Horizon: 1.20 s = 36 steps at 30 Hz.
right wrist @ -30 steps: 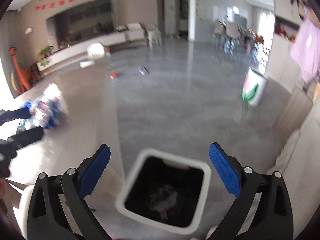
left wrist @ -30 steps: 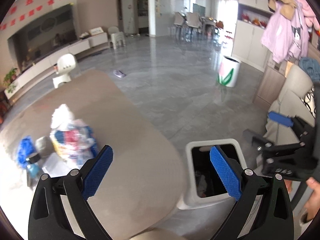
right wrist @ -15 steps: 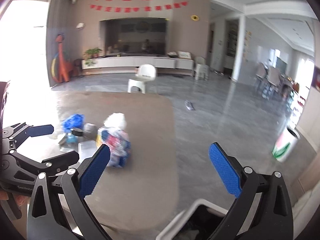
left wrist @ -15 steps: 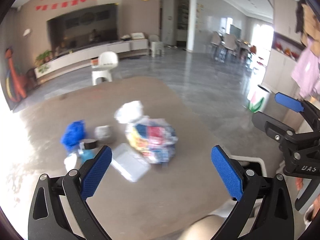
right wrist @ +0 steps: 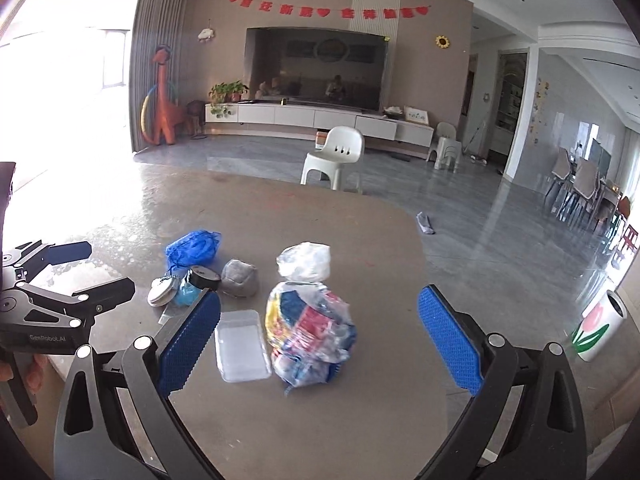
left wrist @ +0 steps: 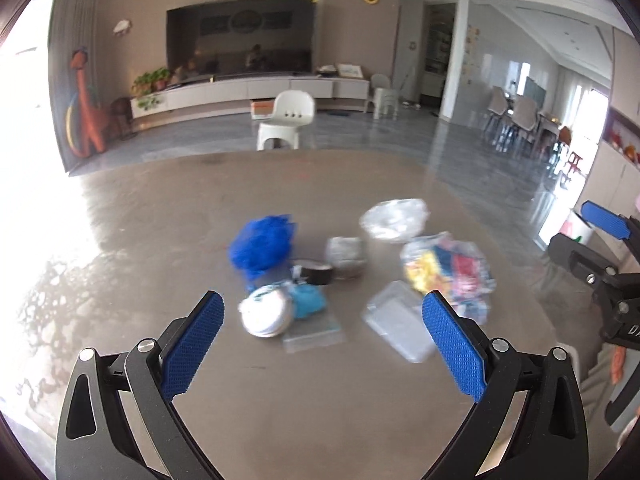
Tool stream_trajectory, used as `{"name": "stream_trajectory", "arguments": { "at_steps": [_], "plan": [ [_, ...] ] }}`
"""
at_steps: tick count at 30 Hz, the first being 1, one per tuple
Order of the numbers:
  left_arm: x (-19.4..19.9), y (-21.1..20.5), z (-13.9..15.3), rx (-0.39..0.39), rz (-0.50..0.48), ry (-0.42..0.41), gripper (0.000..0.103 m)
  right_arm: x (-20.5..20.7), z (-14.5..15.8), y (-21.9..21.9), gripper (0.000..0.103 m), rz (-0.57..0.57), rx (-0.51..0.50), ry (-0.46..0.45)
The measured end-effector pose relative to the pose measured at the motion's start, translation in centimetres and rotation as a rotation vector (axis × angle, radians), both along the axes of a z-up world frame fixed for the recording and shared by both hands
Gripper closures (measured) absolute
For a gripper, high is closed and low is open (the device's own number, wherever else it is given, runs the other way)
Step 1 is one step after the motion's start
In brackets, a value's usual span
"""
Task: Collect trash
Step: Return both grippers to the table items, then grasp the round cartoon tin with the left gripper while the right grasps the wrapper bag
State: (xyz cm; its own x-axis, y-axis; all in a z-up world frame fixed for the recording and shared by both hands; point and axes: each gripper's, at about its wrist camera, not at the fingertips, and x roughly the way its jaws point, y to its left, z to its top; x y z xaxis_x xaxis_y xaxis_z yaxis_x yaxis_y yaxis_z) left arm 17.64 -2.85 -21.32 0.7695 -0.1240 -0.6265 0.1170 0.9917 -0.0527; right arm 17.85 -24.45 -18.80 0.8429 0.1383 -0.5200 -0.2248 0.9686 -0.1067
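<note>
Trash lies in a cluster on the brown table (left wrist: 320, 420) (right wrist: 340, 432): a knotted clear bag of colourful wrappers (left wrist: 448, 272) (right wrist: 308, 328), a clear plastic tray (left wrist: 398, 320) (right wrist: 240, 344), a blue mesh bag (left wrist: 262, 246) (right wrist: 194, 248), a grey crumpled lump (left wrist: 346, 252) (right wrist: 240, 278), a black tape roll (left wrist: 314, 272) (right wrist: 205, 276) and a round white lid (left wrist: 264, 316) (right wrist: 162, 292). My left gripper (left wrist: 324, 344) hangs open just in front of the lid and tray. My right gripper (right wrist: 320, 344) is open with the wrapper bag between its fingers, not touching.
A white plastic chair (left wrist: 286, 120) (right wrist: 334, 156) stands beyond the table's far edge. A white flower-print bin (right wrist: 600, 326) sits on the grey floor at the right. A small grey item (right wrist: 425, 222) lies on the floor. The TV wall is at the back.
Both grippers have swung left from over the white waste bin to face the table. The trash cluster now sits centred in both views, and the bin has left view.
</note>
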Motion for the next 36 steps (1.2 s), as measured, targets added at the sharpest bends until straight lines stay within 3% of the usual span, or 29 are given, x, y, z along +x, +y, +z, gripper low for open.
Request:
{"name": "stream_trajectory", "arguments": {
  "at_steps": [7,14,19,21,26,28,32,36],
  "plan": [
    [2.4,2.3,-2.9,0.007,0.037,0.009,0.005,2.4,-2.3,2.9,0.004,0.014,-0.014,0.026],
    [6.0,3.1,-7.2,0.018,0.055,0.076,0.008,4.3,-4.1,3.8,0.004,0.016,-0.015,0.046],
    [7.6,4.0,-9.4,0.024,0.075,0.133,0.023,5.5,-5.4,3.8,0.004,0.01,-0.01,0.066],
    [8.4,4.3,-10.1,-0.008,0.066,0.177,0.027,5.6,-5.7,3.7,0.004,0.006,-0.003,0.07],
    [9.0,4.8,-10.6,-0.051,0.044,0.218,0.032,6.2,-6.3,3.3,0.004,-0.002,0.014,0.083],
    [8.8,4.4,-10.5,-0.035,0.02,0.215,0.048,6.4,-6.4,3.1,0.004,-0.006,0.013,0.083],
    [7.8,3.6,-10.2,-0.022,-0.001,0.204,0.048,6.5,-6.6,2.7,0.004,-0.012,0.014,0.091],
    [6.6,3.2,-8.3,0.04,0.001,0.13,0.048,7.2,-7.7,2.1,0.004,-0.045,-0.012,0.115]
  ]
}}
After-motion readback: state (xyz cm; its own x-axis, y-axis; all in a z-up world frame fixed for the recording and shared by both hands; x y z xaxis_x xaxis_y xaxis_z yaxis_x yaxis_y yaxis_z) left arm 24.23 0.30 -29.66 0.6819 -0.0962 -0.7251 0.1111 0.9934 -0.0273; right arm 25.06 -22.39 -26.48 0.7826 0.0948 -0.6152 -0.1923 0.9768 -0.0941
